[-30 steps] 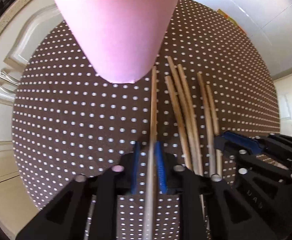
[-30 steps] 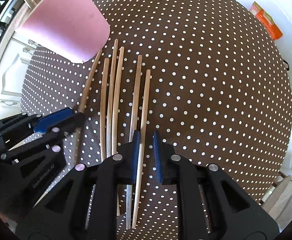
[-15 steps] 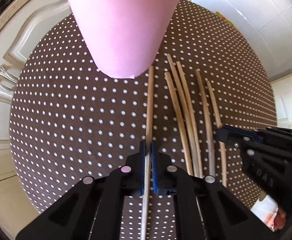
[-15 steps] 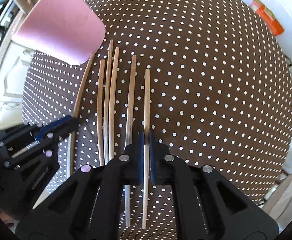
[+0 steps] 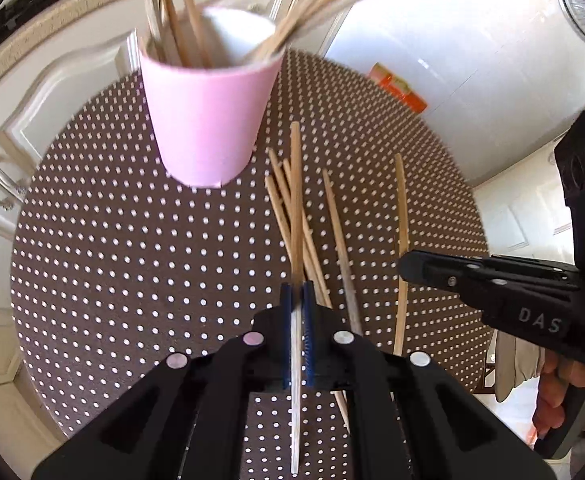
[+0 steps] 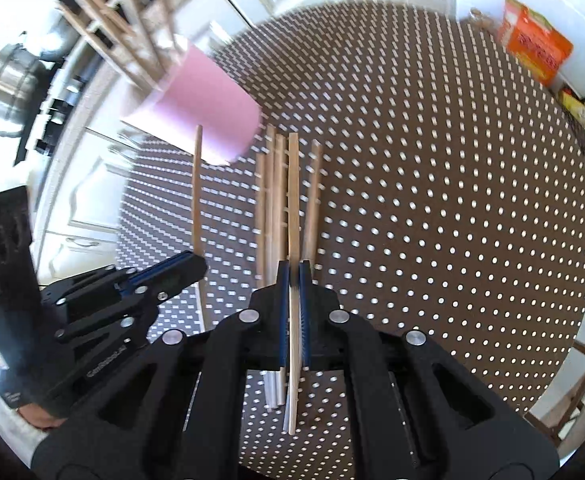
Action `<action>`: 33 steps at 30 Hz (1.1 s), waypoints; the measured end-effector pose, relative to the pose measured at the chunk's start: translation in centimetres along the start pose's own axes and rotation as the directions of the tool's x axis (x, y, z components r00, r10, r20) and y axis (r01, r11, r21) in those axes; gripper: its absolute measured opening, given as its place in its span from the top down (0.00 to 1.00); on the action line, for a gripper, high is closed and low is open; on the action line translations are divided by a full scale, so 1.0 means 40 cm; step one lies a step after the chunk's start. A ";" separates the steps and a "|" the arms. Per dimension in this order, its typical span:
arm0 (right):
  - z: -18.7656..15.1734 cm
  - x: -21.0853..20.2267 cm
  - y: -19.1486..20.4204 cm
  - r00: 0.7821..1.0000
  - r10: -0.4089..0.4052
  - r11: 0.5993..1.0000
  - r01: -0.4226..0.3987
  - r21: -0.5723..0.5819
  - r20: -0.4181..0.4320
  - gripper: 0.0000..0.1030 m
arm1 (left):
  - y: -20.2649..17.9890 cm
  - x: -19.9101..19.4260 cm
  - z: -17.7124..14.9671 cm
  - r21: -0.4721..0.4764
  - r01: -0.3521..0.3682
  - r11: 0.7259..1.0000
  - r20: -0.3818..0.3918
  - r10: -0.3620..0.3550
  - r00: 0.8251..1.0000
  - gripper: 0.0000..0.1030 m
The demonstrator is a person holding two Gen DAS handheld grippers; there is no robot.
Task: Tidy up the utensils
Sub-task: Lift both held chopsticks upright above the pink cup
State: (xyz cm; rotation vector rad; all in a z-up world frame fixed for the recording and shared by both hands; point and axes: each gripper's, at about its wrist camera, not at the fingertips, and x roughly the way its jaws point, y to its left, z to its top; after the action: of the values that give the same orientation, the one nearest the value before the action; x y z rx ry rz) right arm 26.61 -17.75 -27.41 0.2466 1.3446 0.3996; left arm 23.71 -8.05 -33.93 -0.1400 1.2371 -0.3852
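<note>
You have each hand-held gripper, left [image 5: 297,300] and right [image 6: 294,276], clamped on one chopstick [image 5: 296,200], lifted off the tabletop [image 5: 132,260] for dropping into the pink cup [image 5: 206,116].

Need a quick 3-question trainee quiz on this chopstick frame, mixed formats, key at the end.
1. True or false: the left hand-held gripper is shut on a thin wooden chopstick.
2. Multiple choice: the tall pink cup holds A) nothing, B) several wooden sticks, C) spoons.
3. Fill in: the right hand-held gripper clamps one ____ above the brown white-dotted tablecloth.

Key: 1 true. 2 B. 3 chopstick.
</note>
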 end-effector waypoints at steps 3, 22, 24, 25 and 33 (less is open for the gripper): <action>-0.007 -0.038 0.011 0.999 0.029 0.999 -0.028 -0.016 0.033 0.95 | -0.011 -0.049 -0.015 0.013 0.013 1.000 0.052 -0.014 0.999 0.95; -0.006 -0.217 0.056 0.982 0.121 0.987 -0.103 -0.125 0.147 0.95 | -0.005 -0.263 0.037 0.034 0.046 0.998 0.212 -0.052 0.976 0.95; -0.001 -0.224 0.070 0.980 0.124 0.985 -0.103 -0.136 0.154 0.95 | -0.005 -0.283 0.039 0.035 0.044 0.998 0.223 -0.051 0.974 0.95; 0.000 -0.228 0.073 0.980 0.125 0.985 -0.103 -0.140 0.157 0.95 | -0.003 -0.286 0.041 0.037 0.044 0.998 0.226 -0.051 0.973 0.95; 0.020 -0.269 0.123 0.973 0.128 0.979 -0.093 -0.182 0.192 0.95 | 0.015 -0.335 0.065 0.039 0.048 0.998 0.289 -0.057 0.956 0.95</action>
State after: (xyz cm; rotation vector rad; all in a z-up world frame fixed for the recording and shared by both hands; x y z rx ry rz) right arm 24.88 -17.73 -15.68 0.2130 1.0924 0.5667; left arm 22.64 -2.95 -21.30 -0.1953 0.9381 -0.4142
